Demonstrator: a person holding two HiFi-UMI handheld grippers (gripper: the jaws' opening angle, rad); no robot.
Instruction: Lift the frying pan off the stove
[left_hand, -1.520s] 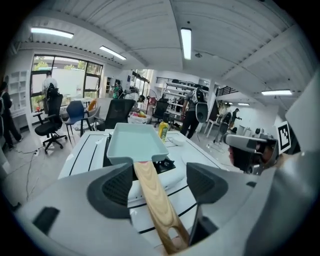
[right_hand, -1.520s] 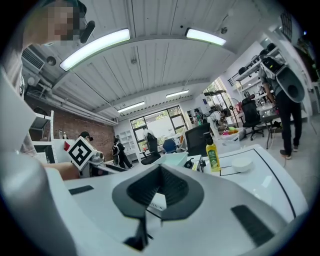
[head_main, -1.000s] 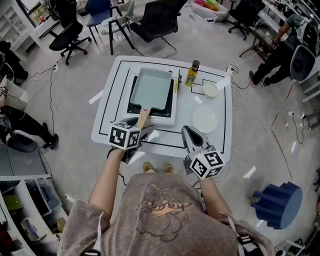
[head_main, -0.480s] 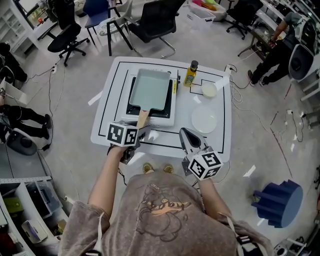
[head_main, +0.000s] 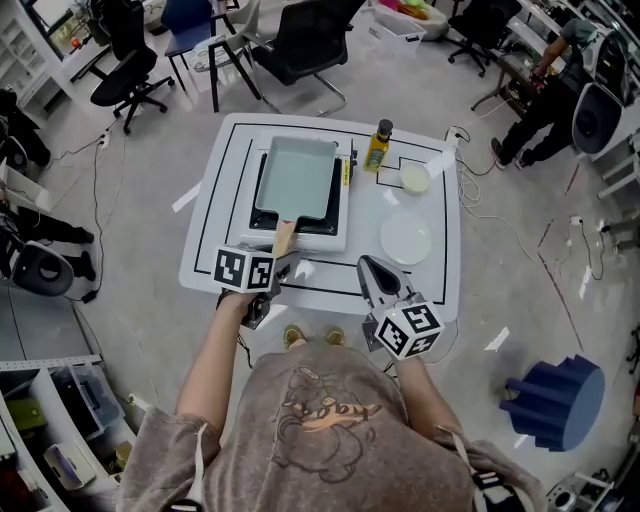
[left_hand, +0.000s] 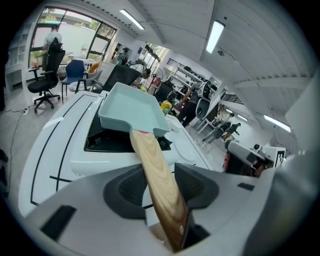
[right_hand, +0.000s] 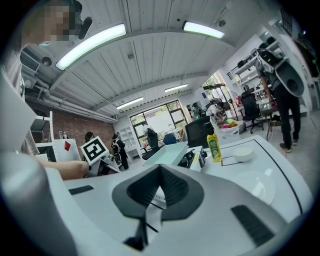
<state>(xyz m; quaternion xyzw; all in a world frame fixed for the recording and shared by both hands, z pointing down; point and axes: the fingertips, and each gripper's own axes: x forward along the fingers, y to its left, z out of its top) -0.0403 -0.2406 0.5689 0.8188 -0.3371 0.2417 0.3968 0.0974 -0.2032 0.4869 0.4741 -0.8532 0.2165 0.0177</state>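
Closing claw: left gripper (head_main: 279, 260) (left_hand: 161, 186); its jaws have just been drawing together with the wooden handle (head_main: 285, 237) (left_hand: 154, 167) between them. The pads appear to press on both of the handle's sides.
Pan's place: frying pan (head_main: 298, 178) (left_hand: 132, 107) sits flat on the stove (head_main: 338, 234) (left_hand: 98, 156), on the far-left part of the table (head_main: 425, 292).
Direction from claw: in the head view the pan's body lies at 12 o'clock from the left gripper, just beyond its jaws.
Long axis: the handle runs from 12 to 6 o'clock, free end toward the person, in line with the gripper. The jaws bracket it from 9 and 3 o'clock.
Nearer hand: the left one. The right gripper (head_main: 370, 266) (right_hand: 159, 170) hangs at 3 o'clock of it, apart from the handle, clenched on nothing, with the pan at its 11 o'clock.
Coming move: likely a straight lift. The pan's weight hangs out at 12 o'clock past the grip, so its far edge may droop.
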